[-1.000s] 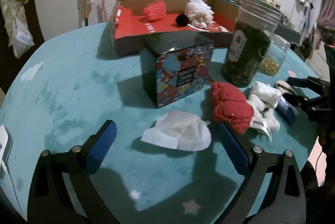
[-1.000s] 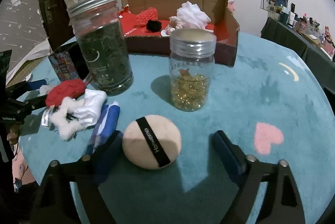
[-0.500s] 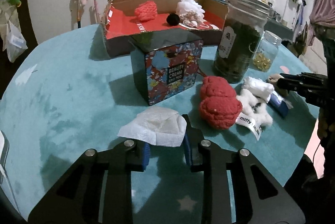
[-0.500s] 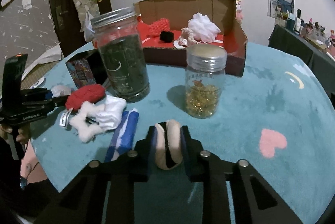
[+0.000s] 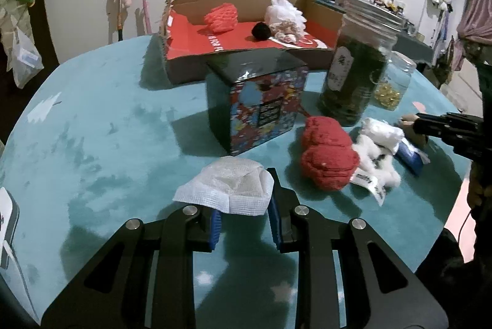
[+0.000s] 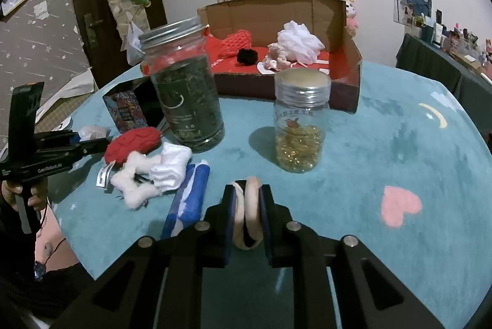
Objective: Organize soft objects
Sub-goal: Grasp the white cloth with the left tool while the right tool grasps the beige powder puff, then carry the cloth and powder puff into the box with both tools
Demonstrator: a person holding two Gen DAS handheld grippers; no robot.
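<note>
Teal plush tabletop (image 5: 101,126) is bearing both pickups: the left gripper (image 5: 244,217) is pinching a white mesh cloth (image 5: 230,186), the right gripper (image 6: 247,210) squeezing a beige powder puff (image 6: 249,206). Next, likely, carrying both to the red-lined cardboard box (image 6: 350,64).

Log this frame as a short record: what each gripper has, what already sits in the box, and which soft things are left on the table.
left gripper: shut on white cloth
right gripper: shut on beige powder puff, squeezed on edge
cardboard box: coral knit item, black pompom, white mesh pouf
left on table: red knit item, white plush star
</note>
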